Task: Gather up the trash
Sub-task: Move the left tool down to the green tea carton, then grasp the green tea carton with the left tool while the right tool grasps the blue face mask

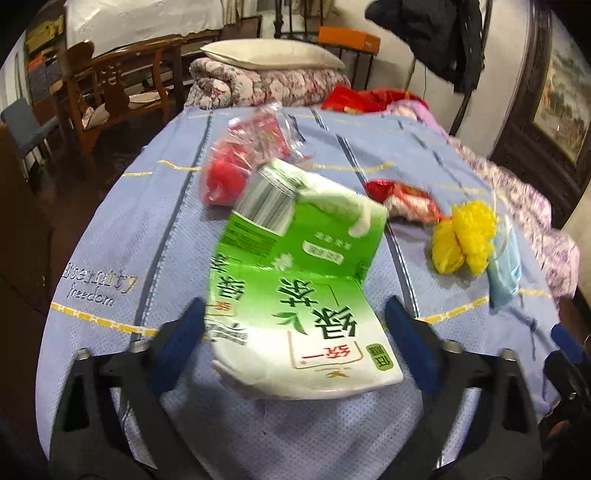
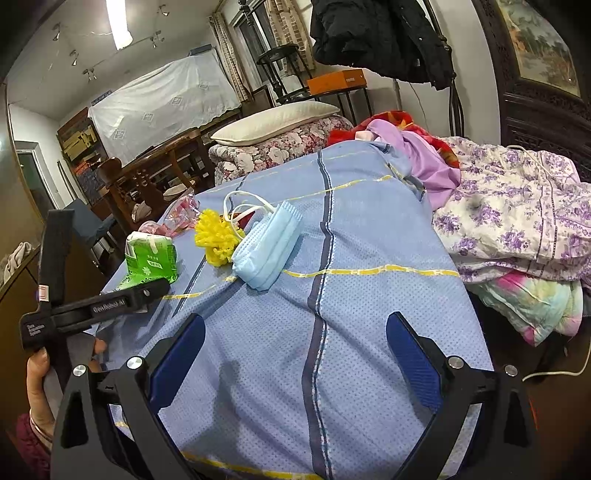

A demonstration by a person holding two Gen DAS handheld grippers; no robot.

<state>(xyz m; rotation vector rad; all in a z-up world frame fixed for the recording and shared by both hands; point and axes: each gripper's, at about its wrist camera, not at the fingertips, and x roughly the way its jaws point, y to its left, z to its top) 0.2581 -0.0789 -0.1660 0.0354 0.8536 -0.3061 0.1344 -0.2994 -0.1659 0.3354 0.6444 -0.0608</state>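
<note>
A crushed green and white tea carton (image 1: pixel 299 288) lies on the blue bedsheet (image 1: pixel 122 229), its near end between the open fingers of my left gripper (image 1: pixel 295 332); whether the pads touch it I cannot tell. It also shows in the right wrist view (image 2: pixel 149 258), with the left gripper's body (image 2: pixel 92 306) beside it. Beyond it lie a red crumpled bag and clear wrapper (image 1: pixel 243 158), a red snack wrapper (image 1: pixel 402 199), a yellow crumpled piece (image 1: pixel 461 236) (image 2: pixel 216 234) and a blue face mask (image 1: pixel 504 266) (image 2: pixel 266 247). My right gripper (image 2: pixel 295 354) is open and empty above the sheet, near the mask.
Folded floral quilts and a pillow (image 2: pixel 273 118) lie at the bed's far end. A purple floral blanket pile (image 2: pixel 517 206) lies on the right. Wooden chairs (image 1: pixel 122 85) stand left of the bed. A black coat (image 2: pixel 376 33) hangs on a rack behind.
</note>
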